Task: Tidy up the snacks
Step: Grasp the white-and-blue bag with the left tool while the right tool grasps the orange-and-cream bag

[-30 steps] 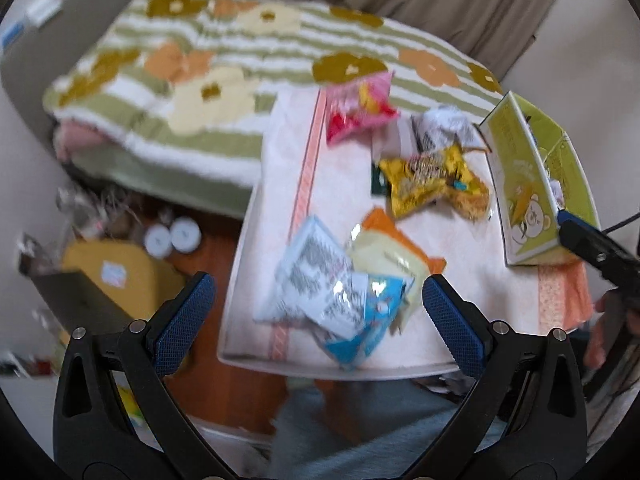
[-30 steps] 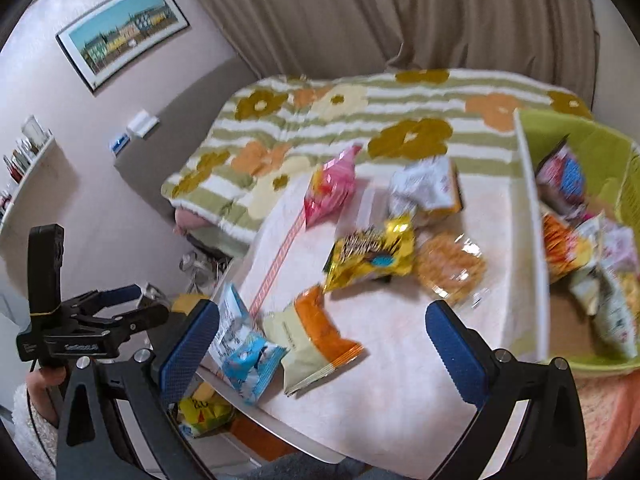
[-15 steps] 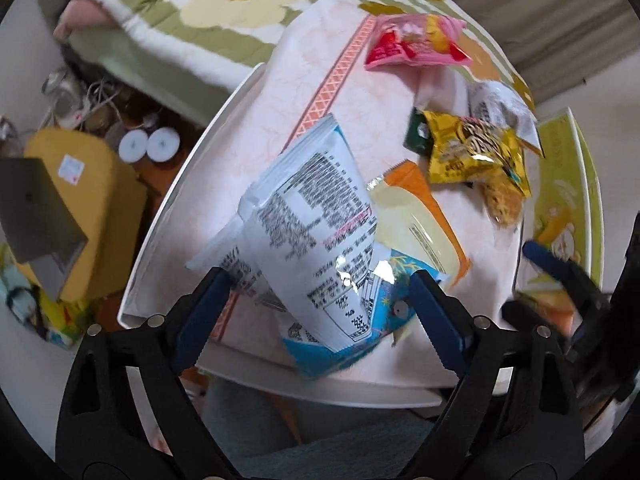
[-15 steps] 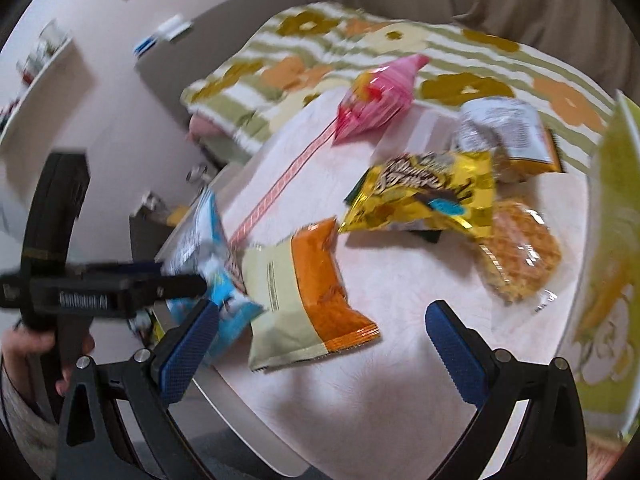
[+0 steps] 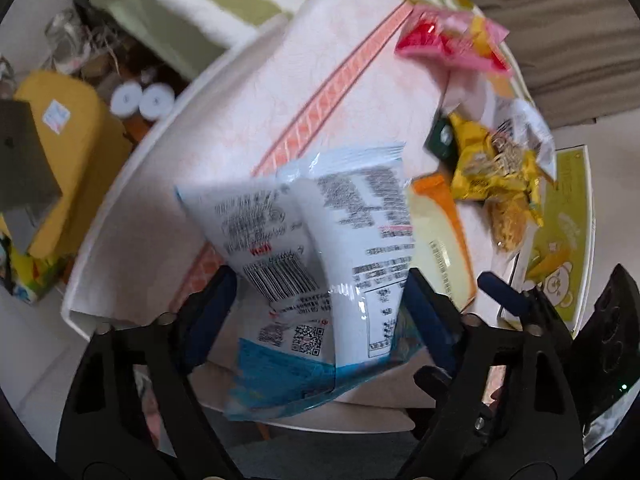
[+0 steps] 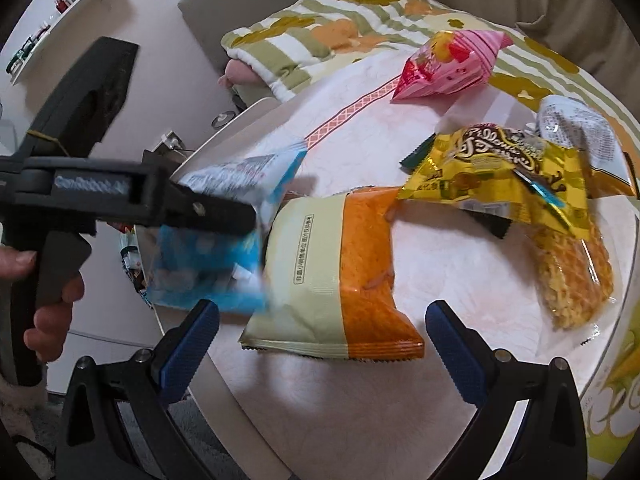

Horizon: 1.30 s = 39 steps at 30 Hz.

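Your left tool (image 5: pixel 316 312) points steeply down at the near edge of the bench (image 5: pixel 132 184). Its jaws are closing, with the blue-and-white snack bag (image 5: pixel 320 248) standing between the blue pads (image 5: pixel 208 312). Whether the pads already press on the bag cannot be told for certain; the bag fills the gap from side to side. In the right wrist view the same bag (image 6: pixel 212 256) sits under the left tool's finger, at the bench edge.

Your right tool (image 6: pixel 318 344) is open and holds nothing. Its jaws straddle the near end of the cream-and-orange bag (image 6: pixel 336 272), which lies flat on the bench cloth just beside the blue-and-white bag.

Further back lie the yellow bag (image 6: pixel 504 184), overlapping a clear pack of noodle snack (image 6: pixel 572 276), a white packet (image 6: pixel 580 132) and the pink bag (image 6: pixel 448 64) at the far end. The green-and-yellow box (image 5: pixel 560 232) stands at the bench's right side.
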Each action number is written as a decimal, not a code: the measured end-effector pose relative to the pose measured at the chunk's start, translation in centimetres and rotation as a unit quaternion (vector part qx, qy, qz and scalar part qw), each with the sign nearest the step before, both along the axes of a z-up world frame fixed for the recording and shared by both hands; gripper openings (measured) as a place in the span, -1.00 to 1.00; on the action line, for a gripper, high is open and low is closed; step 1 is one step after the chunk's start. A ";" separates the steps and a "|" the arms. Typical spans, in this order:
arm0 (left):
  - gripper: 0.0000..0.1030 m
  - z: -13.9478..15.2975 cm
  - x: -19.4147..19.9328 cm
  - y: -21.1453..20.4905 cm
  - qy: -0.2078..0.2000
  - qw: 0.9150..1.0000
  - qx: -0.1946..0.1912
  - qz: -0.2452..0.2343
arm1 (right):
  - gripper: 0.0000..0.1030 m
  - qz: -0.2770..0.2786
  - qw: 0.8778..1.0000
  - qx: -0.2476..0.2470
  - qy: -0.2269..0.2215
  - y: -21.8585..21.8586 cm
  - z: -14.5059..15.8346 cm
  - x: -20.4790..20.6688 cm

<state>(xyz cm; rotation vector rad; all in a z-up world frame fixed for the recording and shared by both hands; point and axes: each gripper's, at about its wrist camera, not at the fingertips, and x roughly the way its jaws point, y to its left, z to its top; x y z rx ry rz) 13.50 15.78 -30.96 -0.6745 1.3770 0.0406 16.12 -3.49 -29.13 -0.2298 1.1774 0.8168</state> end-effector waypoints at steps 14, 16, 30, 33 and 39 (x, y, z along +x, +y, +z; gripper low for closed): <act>0.01 2.6 -1.0 1.2 -0.033 0.999 0.028 0.004 | 0.99 0.001 1.000 -0.006 0.008 1.0 -1.1 0.3; 0.01 3.4 -1.1 1.1 -0.040 0.999 0.036 -0.001 | 0.99 -0.003 1.000 -0.008 0.005 1.2 -1.3 0.3; 0.00 6.3 -2.2 1.3 -0.068 0.996 0.037 -0.033 | 0.23 -0.019 0.999 -0.034 -0.029 3.1 -1.9 0.5; 0.00 7.1 -2.4 1.4 -0.076 0.995 0.035 -0.044 | 0.22 -0.038 0.998 -0.031 -0.031 2.5 -1.2 -0.1; 0.00 10.2 -2.8 1.6 -0.116 0.990 0.038 -0.075 | 0.22 -0.097 0.994 -0.014 -0.047 0.8 2.0 -1.5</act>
